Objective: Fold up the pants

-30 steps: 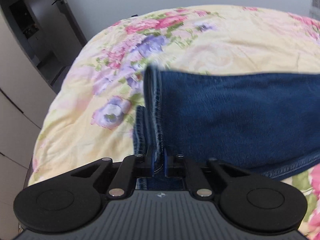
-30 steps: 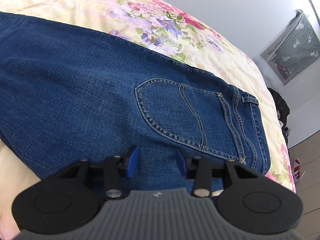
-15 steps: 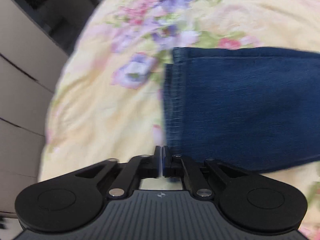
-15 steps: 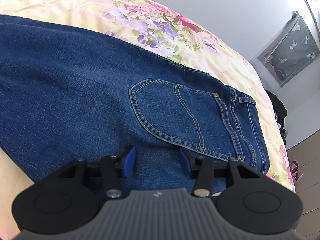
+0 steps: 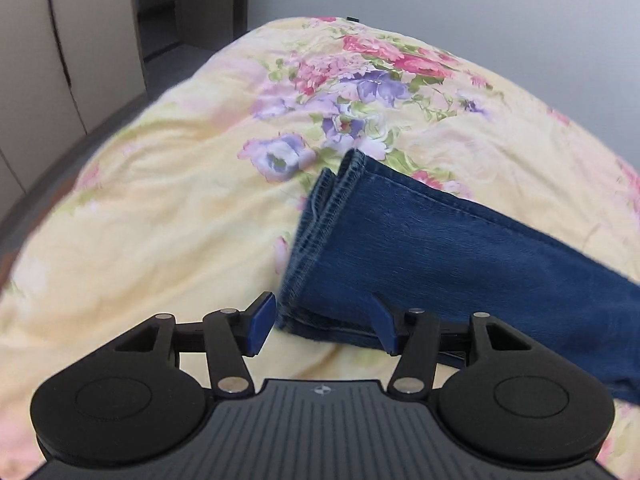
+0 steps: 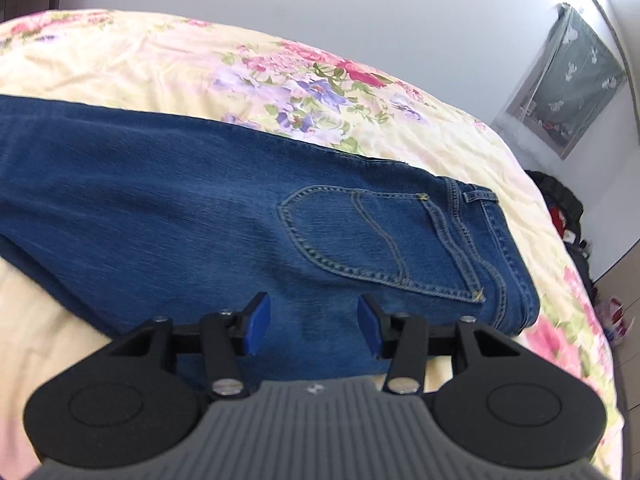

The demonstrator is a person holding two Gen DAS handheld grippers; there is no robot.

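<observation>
Now your left gripper (image 5: 322, 326) is opening wide, letting go of pants (image 5: 440, 256) hem; right gripper (image 6: 314, 326) is staying open over pants.

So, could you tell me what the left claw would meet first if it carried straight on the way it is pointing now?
Most likely the hem end of the jeans: the open left claw points straight at the stacked cuffs lying on the floral bedspread. Depth is unclear, so it might brush the bedspread first.

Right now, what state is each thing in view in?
Blue denim jeans: lying flat on the bed, legs stacked, back pocket up.
Jeans' leg hems: stacked, lying loose, ungripped.
Left hand-held gripper: open, empty, at the hems.
Right hand-held gripper: open, empty, over the seat.
Floral yellow bedspread: spread, wrinkled.
</observation>
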